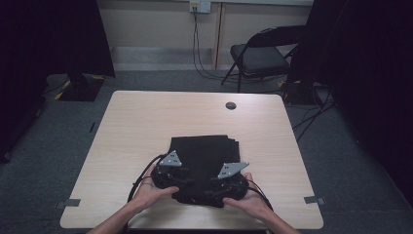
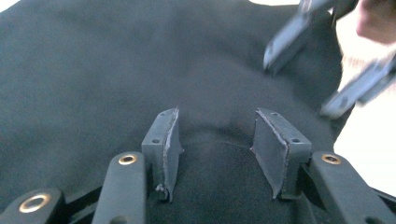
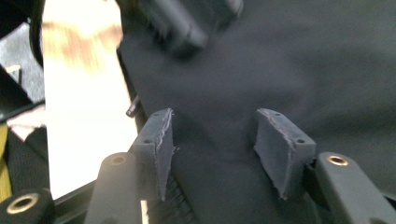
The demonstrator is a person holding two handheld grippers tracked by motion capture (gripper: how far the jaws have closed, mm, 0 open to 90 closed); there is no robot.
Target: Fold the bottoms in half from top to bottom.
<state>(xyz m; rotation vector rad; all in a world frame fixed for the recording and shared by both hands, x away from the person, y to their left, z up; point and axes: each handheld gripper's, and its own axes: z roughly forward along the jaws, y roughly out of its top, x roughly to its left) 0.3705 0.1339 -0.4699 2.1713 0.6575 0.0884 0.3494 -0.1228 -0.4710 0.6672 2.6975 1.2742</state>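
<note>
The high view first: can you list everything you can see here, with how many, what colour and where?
Cloth: one, black, folded flat, on the near middle of the table.
Table: one, light wood, centre of the room.
Cable hole: one, dark, round, near the table's far edge.
Folding chair: one, black, beyond the table's far right corner.
Wall socket: one, pale, on the far wall, with dark cables hanging from it.
Tape marks: two, grey, at the table's near corners.
Left tongs: one, black, jaws apart over the cloth's near edge.
Right tongs: one, black, jaws apart over the same edge.
Hands: two, at the near edge, each holding one of the tongs.
</note>
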